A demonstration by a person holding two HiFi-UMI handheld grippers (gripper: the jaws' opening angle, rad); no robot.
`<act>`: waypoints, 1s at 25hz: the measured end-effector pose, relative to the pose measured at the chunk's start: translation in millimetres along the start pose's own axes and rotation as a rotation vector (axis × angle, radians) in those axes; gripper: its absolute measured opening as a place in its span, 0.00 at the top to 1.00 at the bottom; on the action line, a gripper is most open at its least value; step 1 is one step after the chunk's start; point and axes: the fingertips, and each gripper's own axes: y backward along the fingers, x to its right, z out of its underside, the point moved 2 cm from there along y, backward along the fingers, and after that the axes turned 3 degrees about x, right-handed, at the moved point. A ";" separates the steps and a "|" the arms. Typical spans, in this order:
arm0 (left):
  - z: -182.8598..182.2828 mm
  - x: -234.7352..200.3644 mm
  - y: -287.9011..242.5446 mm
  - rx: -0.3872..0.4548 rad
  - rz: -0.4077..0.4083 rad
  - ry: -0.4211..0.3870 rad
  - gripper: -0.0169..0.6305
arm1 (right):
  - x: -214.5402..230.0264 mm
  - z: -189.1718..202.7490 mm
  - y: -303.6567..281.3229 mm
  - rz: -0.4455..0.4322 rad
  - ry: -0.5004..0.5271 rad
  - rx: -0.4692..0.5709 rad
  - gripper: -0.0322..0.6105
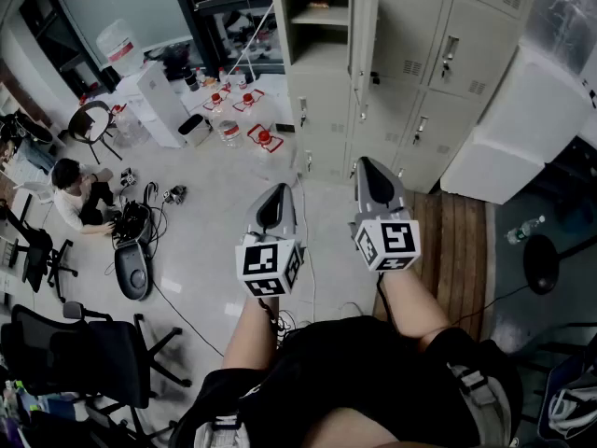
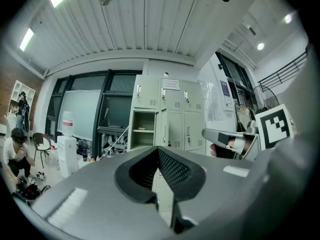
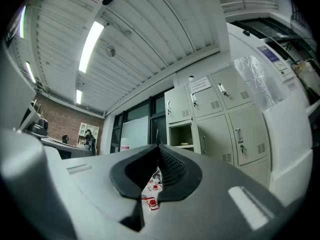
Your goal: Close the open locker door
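Observation:
The grey locker bank [image 1: 410,54] stands ahead of me across the floor. Its top-left compartment [image 1: 317,12] is open, and the door [image 1: 366,35] swings out on the compartment's right side. The left gripper view shows the same open compartment [image 2: 143,129] and door [image 2: 163,128]. The open compartment [image 3: 181,134] also appears in the right gripper view. My left gripper [image 1: 280,188] and right gripper [image 1: 365,161] are held side by side, well short of the lockers. Both point toward the lockers. Both are shut with nothing between the jaws.
A person [image 1: 76,194] sits on the floor at left among cables and gear. Office chairs [image 1: 89,353] stand at lower left. Red-capped items [image 1: 244,101] and a white unit [image 1: 163,105] lie left of the lockers. A wrapped white cabinet [image 1: 527,119] and a wooden platform [image 1: 452,241] are at right.

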 end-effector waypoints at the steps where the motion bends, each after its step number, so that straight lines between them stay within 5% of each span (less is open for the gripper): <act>1: 0.2 0.2 -0.8 0.002 -0.002 0.000 0.97 | 0.4 -0.4 -0.5 0.000 0.004 0.002 0.94; 25: 1.5 60.4 -69.7 0.031 -0.054 -0.031 0.97 | 82.1 0.7 -29.6 -0.072 -0.037 0.001 0.94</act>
